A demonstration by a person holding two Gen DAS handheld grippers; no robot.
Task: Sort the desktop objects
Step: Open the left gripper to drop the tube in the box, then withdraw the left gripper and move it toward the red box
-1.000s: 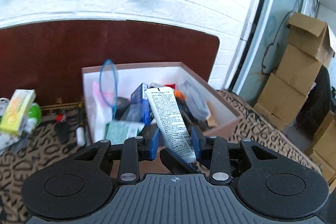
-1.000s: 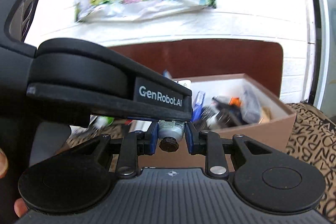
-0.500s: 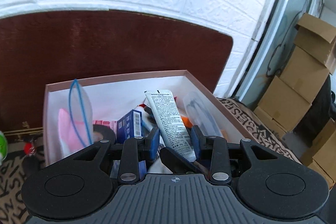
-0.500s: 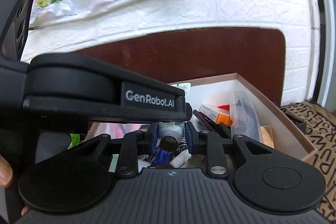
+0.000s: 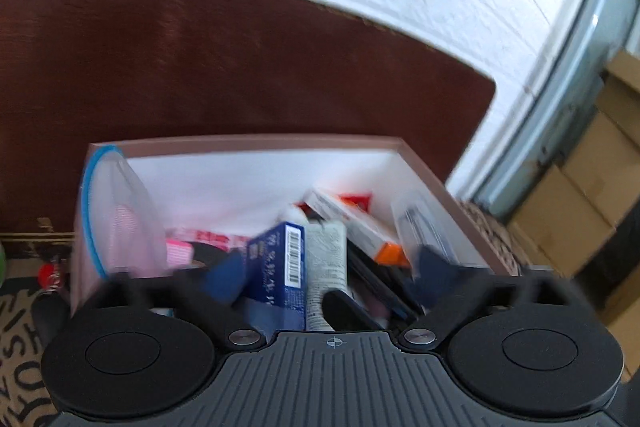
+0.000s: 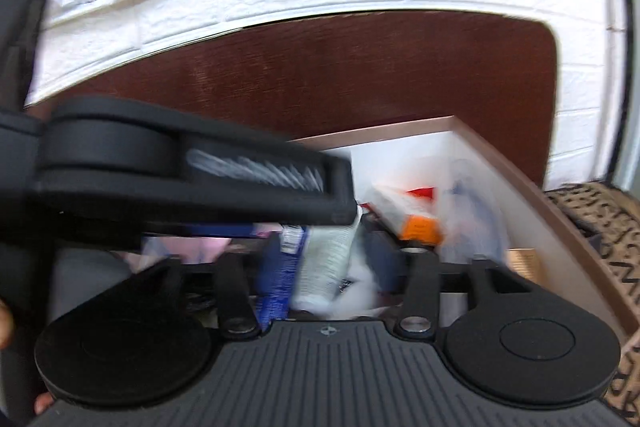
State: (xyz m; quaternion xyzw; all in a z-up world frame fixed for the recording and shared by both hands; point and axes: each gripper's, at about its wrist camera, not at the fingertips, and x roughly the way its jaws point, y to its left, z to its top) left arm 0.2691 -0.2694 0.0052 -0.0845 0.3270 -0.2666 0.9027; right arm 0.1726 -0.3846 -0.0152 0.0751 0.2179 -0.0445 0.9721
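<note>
A white tube with fine print point(image 5: 325, 267) lies loose in the brown cardboard box point(image 5: 248, 142), leaning against a dark blue carton point(image 5: 280, 267). My left gripper point(image 5: 324, 271) is open above the box, its jaws spread wide on either side of the tube. My right gripper point(image 6: 324, 267) is also open over the box, with the tube point(image 6: 324, 267) and the blue carton point(image 6: 276, 279) between its jaws. The left gripper's black body point(image 6: 180, 171) crosses the right wrist view. Both views are blurred.
The box holds a zip bag with a blue edge point(image 5: 112, 219), an orange-and-white carton point(image 5: 360, 223), a clear packet point(image 5: 424, 227) and pink items. A dark wooden board point(image 5: 240, 67) stands behind. Patterned cloth point(image 6: 600, 219) covers the table; cardboard boxes point(image 5: 580, 187) stack at right.
Both grippers moved forward over the box and opened. The white tube, held by both before, has dropped into the box beside the blue carton.
</note>
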